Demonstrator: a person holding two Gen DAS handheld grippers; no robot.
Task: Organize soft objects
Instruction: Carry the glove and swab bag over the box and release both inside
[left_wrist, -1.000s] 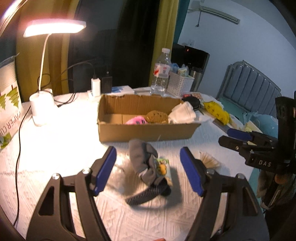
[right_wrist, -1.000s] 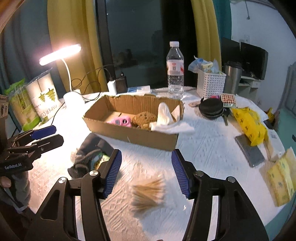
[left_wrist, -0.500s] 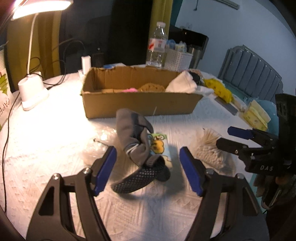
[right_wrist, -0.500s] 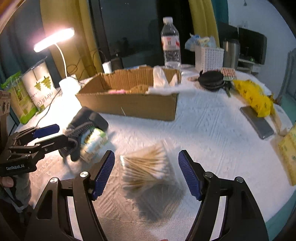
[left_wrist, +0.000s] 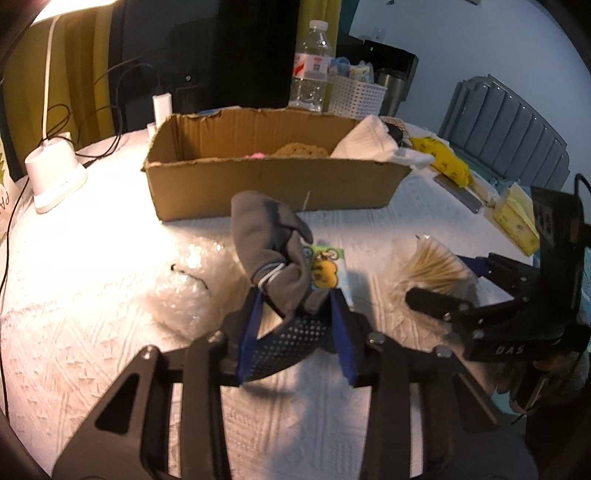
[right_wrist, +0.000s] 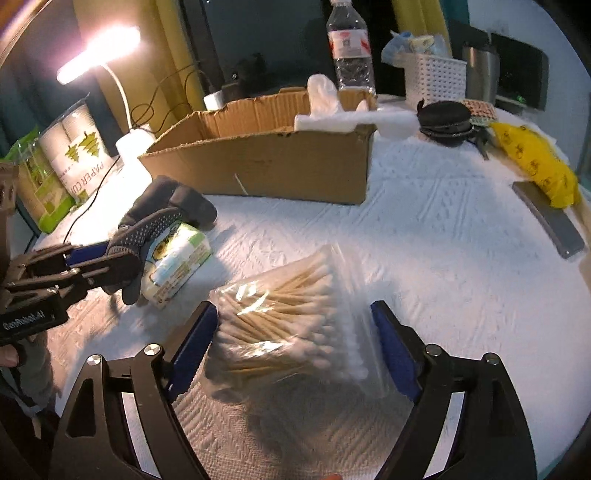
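1. Currently the left gripper is pinching the grey fabric glove with dotted black palm, which is lying on the white textured tablecloth before the brown cardboard box; the shallow bite is risking a slip.
2. Right gripper is gaping wide around the clear bag of wooden cotton swabs, holding nothing; slick plastic is threatening to squirt free.
3. Glove is draping over the green tissue pack, possibly dragging it.

Your left wrist view sits low and close behind the grey fabric glove, facing the open brown cardboard box. Your right wrist view looks down closely on the clear bag of wooden cotton swabs. Both share box, glove and swabs.
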